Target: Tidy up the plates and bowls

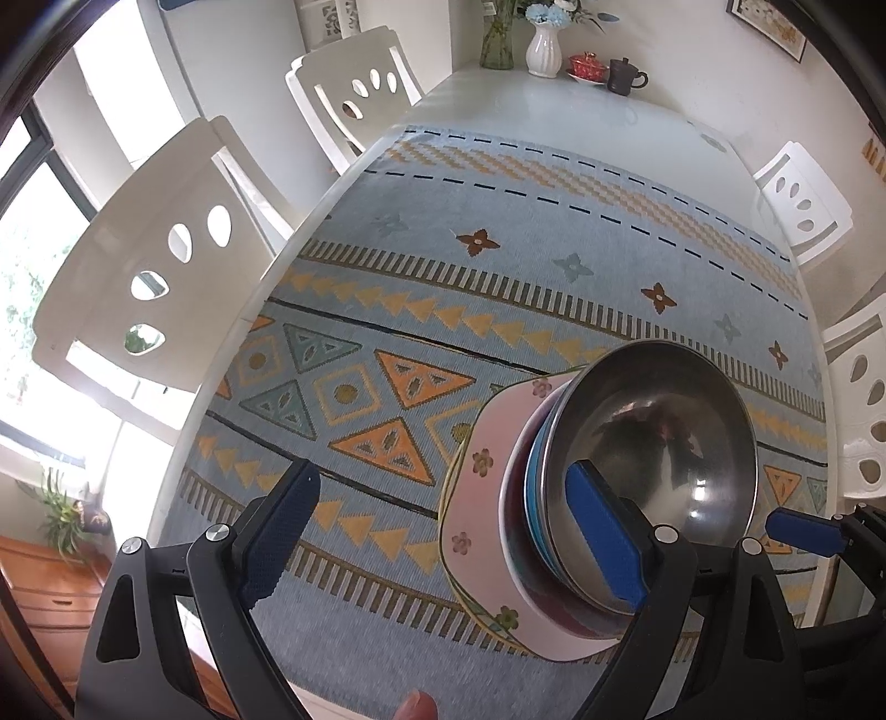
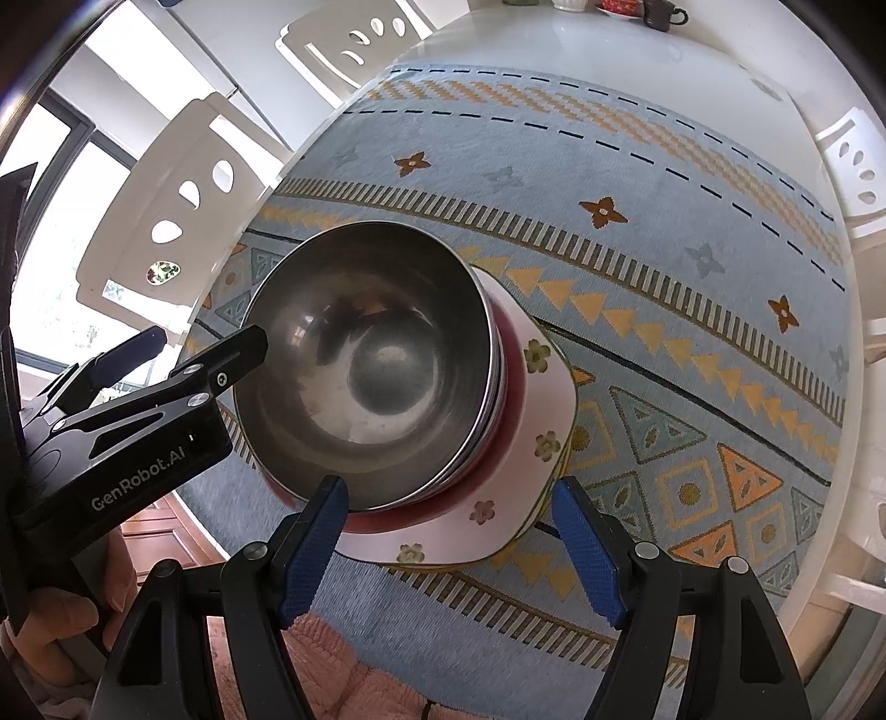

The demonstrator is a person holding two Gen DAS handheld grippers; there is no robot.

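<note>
Shiny steel bowl (image 2: 365, 376), glossy ceramic floral plate (image 2: 545, 437), matt woven tablecloth (image 1: 498, 260)

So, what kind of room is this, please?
Most likely a home dining room: a white table under a patterned cloth, white dining chairs around it, and a flower vase with tea ware.

White lettering "GenRobot.AI" stands on the black body of the left gripper (image 2: 207, 346), just beside the steel bowl (image 2: 365, 365); nothing else seems legible.
</note>
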